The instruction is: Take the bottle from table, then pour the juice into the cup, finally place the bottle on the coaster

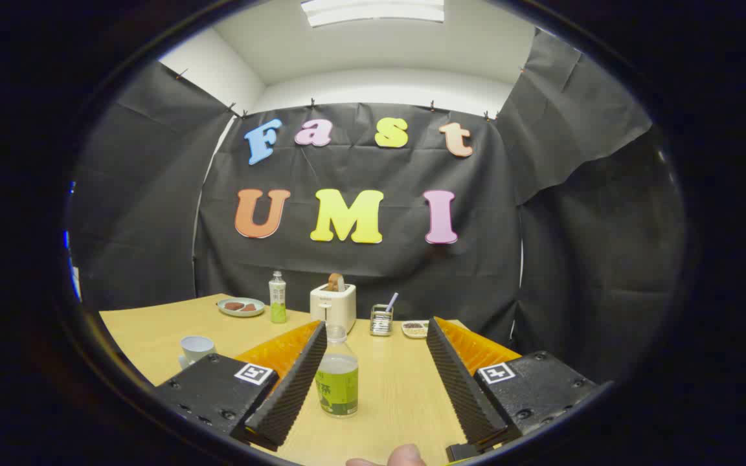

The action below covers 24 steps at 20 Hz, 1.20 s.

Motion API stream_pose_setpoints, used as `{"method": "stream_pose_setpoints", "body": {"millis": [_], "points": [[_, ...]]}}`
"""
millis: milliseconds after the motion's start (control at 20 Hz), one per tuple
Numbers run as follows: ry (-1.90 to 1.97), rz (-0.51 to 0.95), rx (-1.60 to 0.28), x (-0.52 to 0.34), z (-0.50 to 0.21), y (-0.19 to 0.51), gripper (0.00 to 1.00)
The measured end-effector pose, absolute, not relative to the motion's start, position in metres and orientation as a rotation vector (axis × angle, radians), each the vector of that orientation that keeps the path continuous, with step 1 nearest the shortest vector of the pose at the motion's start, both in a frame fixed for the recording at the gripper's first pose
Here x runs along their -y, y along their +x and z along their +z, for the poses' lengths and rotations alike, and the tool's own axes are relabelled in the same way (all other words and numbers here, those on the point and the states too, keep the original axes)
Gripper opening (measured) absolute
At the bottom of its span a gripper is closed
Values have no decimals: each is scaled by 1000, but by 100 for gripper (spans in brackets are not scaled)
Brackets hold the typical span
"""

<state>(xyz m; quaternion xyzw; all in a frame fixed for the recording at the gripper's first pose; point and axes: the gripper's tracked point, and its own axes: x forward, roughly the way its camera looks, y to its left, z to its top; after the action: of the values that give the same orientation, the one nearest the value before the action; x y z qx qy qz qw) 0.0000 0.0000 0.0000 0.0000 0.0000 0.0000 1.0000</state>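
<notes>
Bottle [337,374] stands upright on the counter [405,395], between the two fingers of the tongs [376,378] and hard by the left one, at about 9 o'clock of the gap's middle. It carries green juice to roughly two thirds of its height and a green label, with its cap on. Nothing of the task looks done yet: the bottle is not lifted, the cup [195,348] sits at about 10 o'clock of the bottle, beyond the left finger, and I cannot make out any juice in it. No coaster can be picked out with certainty. Taking, pouring and setting down are all left.

The tongs are spread wide, their ribbed black pads [292,382] splayed outward. The left pad seems to touch or nearly touch the bottle's side; I cannot tell which. The right pad is well apart from it, so there is no hold. A fingertip [405,456] shows at 6 o'clock, below the gap.
</notes>
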Motion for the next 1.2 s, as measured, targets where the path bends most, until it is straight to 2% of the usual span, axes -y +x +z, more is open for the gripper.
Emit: {"method": "stream_pose_setpoints", "body": {"millis": [1200], "points": [[-26,22,10,-13,9,0,99]]}}
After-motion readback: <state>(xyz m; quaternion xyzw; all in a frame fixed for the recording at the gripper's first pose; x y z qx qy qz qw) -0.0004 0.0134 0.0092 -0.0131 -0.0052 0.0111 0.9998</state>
